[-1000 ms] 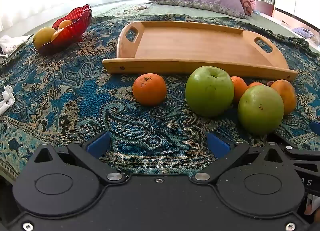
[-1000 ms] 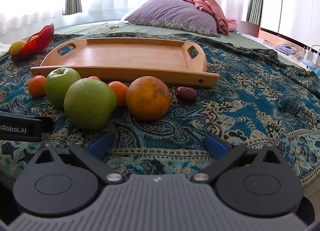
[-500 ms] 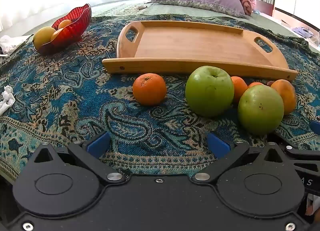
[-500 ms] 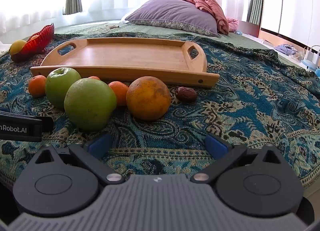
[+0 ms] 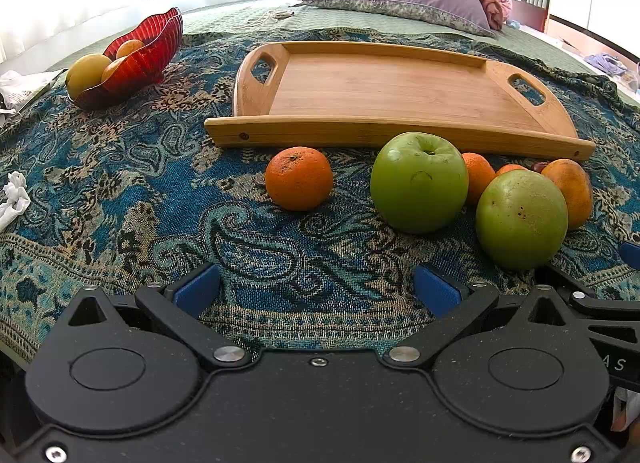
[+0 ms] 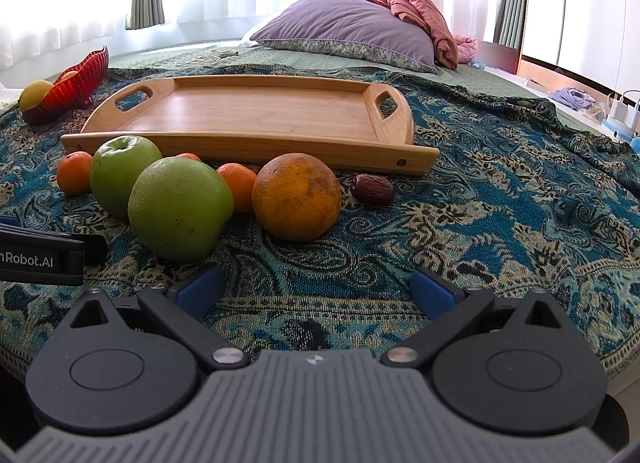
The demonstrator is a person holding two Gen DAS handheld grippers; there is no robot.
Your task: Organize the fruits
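A wooden tray (image 5: 384, 83) (image 6: 256, 111) lies bare on the patterned blanket. In front of it sit a small tangerine (image 5: 299, 178) (image 6: 74, 173), two green apples (image 5: 419, 181) (image 5: 521, 219) (image 6: 122, 173) (image 6: 180, 209), two more small tangerines (image 5: 478, 177) (image 6: 239, 185), a large orange (image 6: 296, 197) (image 5: 570, 191) and a brown date (image 6: 372, 189). My left gripper (image 5: 316, 289) stands open near the blanket's front edge, short of the fruit. My right gripper (image 6: 314, 287) is open too, just before the large orange.
A red glass bowl (image 5: 140, 59) (image 6: 76, 87) with yellow and orange fruit stands at the far left. A crumpled white tissue (image 5: 14, 199) lies at the left edge. A purple pillow (image 6: 348, 33) and pink cloth rest behind the tray.
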